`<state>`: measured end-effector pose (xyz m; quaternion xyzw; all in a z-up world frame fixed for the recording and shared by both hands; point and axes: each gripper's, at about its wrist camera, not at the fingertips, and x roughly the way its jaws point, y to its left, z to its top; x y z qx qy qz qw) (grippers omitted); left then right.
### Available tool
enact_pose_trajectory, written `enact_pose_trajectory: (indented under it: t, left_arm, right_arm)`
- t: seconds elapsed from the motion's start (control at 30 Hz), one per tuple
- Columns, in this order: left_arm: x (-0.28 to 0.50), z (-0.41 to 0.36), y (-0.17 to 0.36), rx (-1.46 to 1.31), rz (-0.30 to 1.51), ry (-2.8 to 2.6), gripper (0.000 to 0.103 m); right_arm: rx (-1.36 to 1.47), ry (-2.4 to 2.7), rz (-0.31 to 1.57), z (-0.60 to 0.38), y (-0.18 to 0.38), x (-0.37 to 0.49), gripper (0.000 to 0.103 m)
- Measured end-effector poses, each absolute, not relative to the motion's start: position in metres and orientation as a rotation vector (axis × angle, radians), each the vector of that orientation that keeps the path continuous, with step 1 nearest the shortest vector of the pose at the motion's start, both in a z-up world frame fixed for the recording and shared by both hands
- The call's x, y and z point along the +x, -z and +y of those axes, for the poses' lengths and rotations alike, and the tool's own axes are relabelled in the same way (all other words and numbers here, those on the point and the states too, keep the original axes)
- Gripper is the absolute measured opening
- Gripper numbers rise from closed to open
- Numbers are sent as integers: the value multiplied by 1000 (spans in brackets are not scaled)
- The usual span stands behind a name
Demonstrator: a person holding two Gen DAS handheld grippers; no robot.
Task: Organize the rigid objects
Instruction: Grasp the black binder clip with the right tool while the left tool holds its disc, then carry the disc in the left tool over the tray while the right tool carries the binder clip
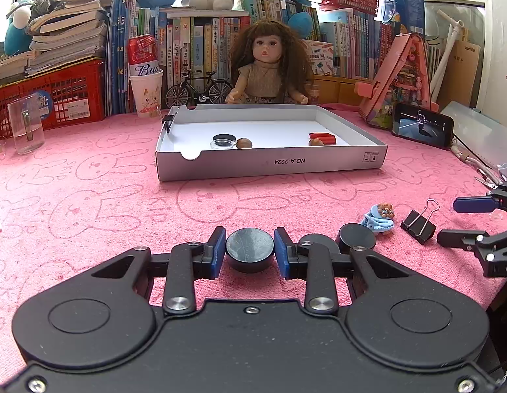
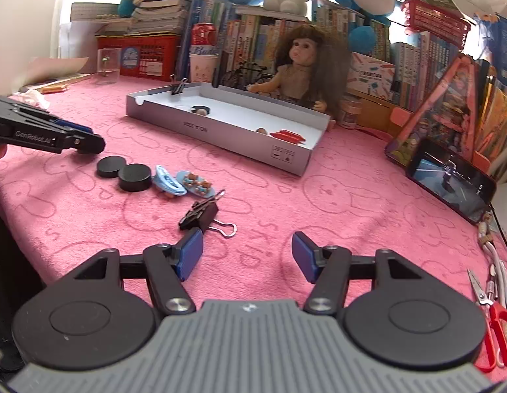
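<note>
Three black discs sit on the pink table; the nearest black disc point(image 1: 250, 249) is clamped between the left gripper point(image 1: 250, 252) pads, presumably for carrying to the grey tray point(image 1: 269, 163) at twelve o'clock, where a jar, nuts and a red piece already lie. Two other discs point(image 2: 122, 172) wait at its three o'clock, beside blue hair clips point(image 2: 181, 185). Farther out, the right gripper point(image 2: 247, 257) stands apart and empty, the binder clip point(image 2: 201, 216) just off its left pad at eleven o'clock, likely its next pick.
</note>
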<state>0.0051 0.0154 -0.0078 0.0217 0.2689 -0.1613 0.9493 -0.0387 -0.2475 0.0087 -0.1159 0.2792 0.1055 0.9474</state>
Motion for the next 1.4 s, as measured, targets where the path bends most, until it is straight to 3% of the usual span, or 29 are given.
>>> enact_pose_trajectory:
  t: [0.33, 0.5, 0.73, 0.77, 0.83, 1.4]
  left_arm:
    - [5, 17, 7, 37, 550, 321, 30]
    - [5, 17, 7, 34, 552, 315, 30]
    - [4, 16, 7, 34, 552, 314, 30]
    - [4, 16, 7, 33, 552, 314, 30]
    - [5, 16, 7, 34, 552, 314, 30]
    - [27, 16, -8, -7, 529, 288, 30]
  right_arm:
    - [-246, -295, 567, -230, -7, -30, 72]
    - [-296, -374, 571, -223, -8, -19, 64]
    - [-294, -440, 588, -227, -9, -3, 63]
    - [-284, -457, 596, -228, -9, -1, 61]
    - [-255, -491, 615, -230, -10, 3, 42]
    - [-71, -284, 556, -242, -24, 16, 42]
